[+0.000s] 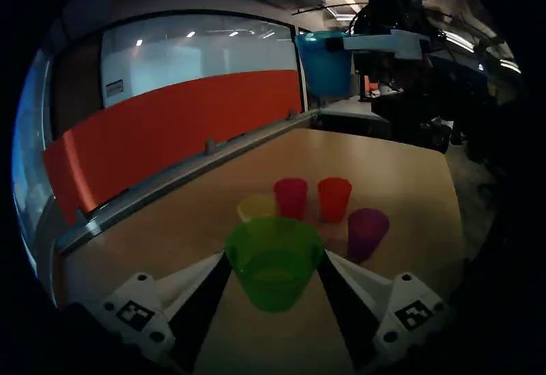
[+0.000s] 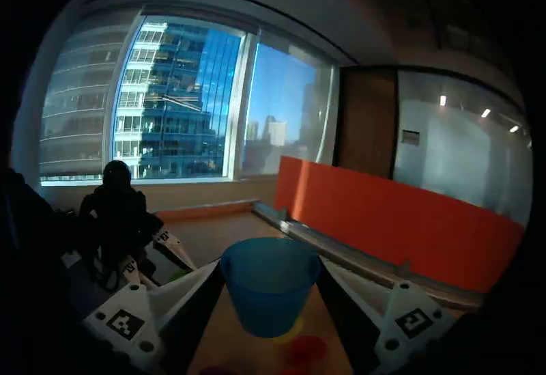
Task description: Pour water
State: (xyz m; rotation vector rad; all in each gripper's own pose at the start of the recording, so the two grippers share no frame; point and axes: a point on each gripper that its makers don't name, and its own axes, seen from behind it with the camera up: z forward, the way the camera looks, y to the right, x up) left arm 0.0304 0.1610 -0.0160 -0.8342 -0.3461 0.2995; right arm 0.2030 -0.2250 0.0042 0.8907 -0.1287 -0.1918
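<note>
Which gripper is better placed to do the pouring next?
Probably right. The right gripper holds the blue cup raised above the table, with the yellow cup and red cup below it. The left gripper holds the green cup low, better suited to receive.

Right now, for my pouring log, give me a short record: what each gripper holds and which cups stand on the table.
left gripper: holds green cup
right gripper: holds blue cup, raised above table
on table: yellow cup, pink cup, orange cup, purple cup, all upright
held cups: both upright
</note>
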